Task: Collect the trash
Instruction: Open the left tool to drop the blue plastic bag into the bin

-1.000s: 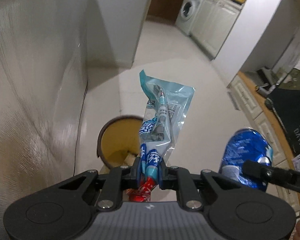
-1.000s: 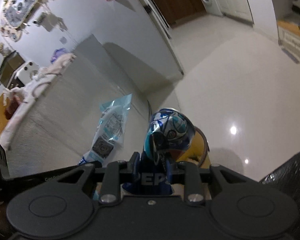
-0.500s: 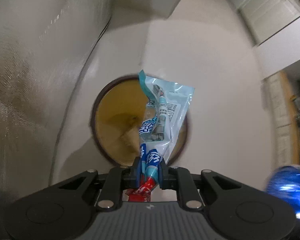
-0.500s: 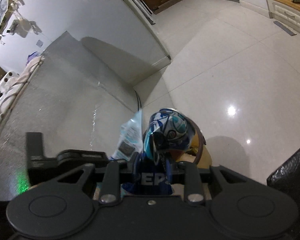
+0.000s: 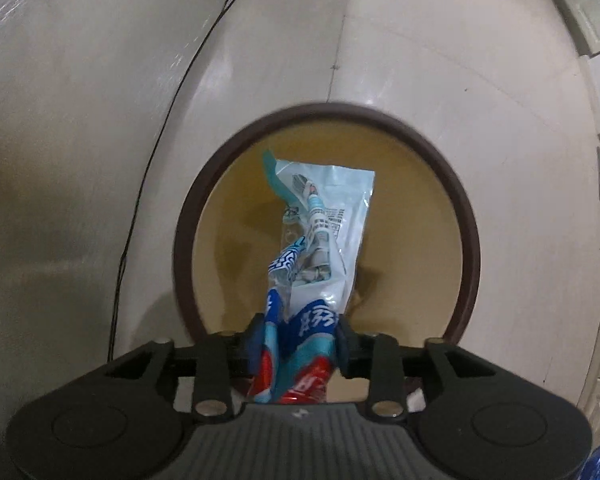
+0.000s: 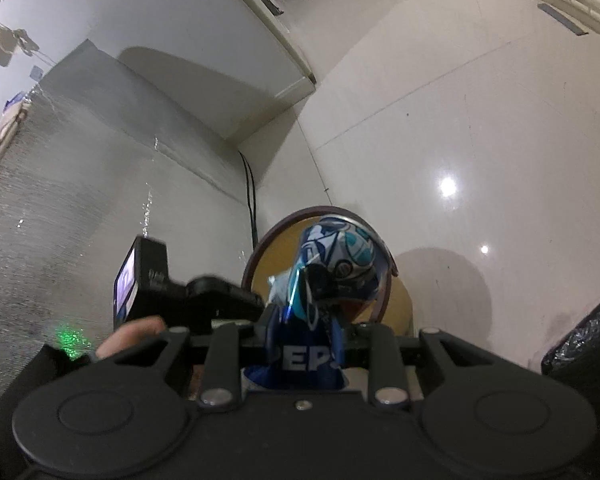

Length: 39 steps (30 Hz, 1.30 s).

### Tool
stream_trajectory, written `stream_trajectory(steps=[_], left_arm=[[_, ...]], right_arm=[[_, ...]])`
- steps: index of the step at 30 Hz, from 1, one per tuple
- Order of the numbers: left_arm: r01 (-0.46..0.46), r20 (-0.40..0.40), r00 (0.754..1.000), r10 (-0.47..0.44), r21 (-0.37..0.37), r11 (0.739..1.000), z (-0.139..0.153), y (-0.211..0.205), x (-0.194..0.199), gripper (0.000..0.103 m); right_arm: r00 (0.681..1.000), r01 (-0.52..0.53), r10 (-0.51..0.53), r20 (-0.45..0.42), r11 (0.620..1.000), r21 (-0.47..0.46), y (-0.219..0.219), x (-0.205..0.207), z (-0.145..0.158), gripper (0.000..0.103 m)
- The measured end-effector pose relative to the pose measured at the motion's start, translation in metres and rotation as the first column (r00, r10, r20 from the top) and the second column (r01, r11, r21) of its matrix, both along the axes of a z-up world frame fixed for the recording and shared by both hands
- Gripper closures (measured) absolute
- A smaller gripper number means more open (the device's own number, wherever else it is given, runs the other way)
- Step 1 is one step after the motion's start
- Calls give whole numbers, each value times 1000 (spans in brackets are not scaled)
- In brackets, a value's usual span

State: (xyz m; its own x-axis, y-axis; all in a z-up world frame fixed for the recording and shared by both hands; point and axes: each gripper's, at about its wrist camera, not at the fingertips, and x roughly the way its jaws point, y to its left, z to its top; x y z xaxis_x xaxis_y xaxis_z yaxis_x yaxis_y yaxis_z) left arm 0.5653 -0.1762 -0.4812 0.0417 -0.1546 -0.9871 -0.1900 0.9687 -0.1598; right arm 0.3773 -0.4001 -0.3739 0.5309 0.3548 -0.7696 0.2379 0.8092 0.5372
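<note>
Glossy pale tile floor [image 5: 440,60]; thin black cable [image 5: 172,120] runs along the wall. Round bin [image 5: 470,240], brown rim, yellow inside, stands on it. Left tool [image 5: 300,340] clenched on a torn blue-teal wrapper [image 5: 324,224], long axis pointing forward over the bin mouth. Right tool [image 6: 304,344] clenched on a crushed blue Pepsi can [image 6: 336,264] beside the bin.

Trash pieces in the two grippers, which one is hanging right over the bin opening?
The snack wrapper in the left gripper: it hangs inside the brown rim of the bin. The crushed Pepsi can in the right gripper sits farther back.
</note>
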Motion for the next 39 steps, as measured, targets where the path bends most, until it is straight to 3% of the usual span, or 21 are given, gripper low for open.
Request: stream_trajectory(steps=[3,10,17,21,25,28,32,35,36,39], left_arm=[[37,20,999,-36,-14,999,-7,1,7,62],[109,103,989,-107,-14,994,-11,6,0,24],[180,144,974,-175,-25,983,-6,13,-12,18],[188,176,969,-173,-74,979,2,14,-11,5],[174,190,970,-149,-122,977,7,16,-7,4],[209,190,965,-183,-123,970,13,13,-13,4],[335,132,937,-323,-86,938,5,-1,-24,22],[396,52,918,-393,-47,917,-6,-12,-32,43],[416,37,909,-415,-19,909,-12,-15,-33,53],[453,28,890,-455,58,890,-28,-19,-34,101]], right_arm=[[1000,0,0,-15,1000,-4,3,5,-4,76],[1000,-4,4,-24,1000,-15,10,20,-9,76],[1000,-15,14,-28,1000,-23,17,37,-18,76],[999,-31,29,-44,998,-47,22,48,-25,76],[998,-41,38,-55,998,-50,25,52,-29,76],[997,-41,38,-60,998,-50,26,53,-30,76],[997,-42,38,-66,998,-55,23,55,-32,76],[997,-43,39,-69,998,-56,27,58,-34,76],[997,-43,40,-72,998,-54,28,59,-35,76],[996,-46,42,-82,998,-51,30,61,-39,76]])
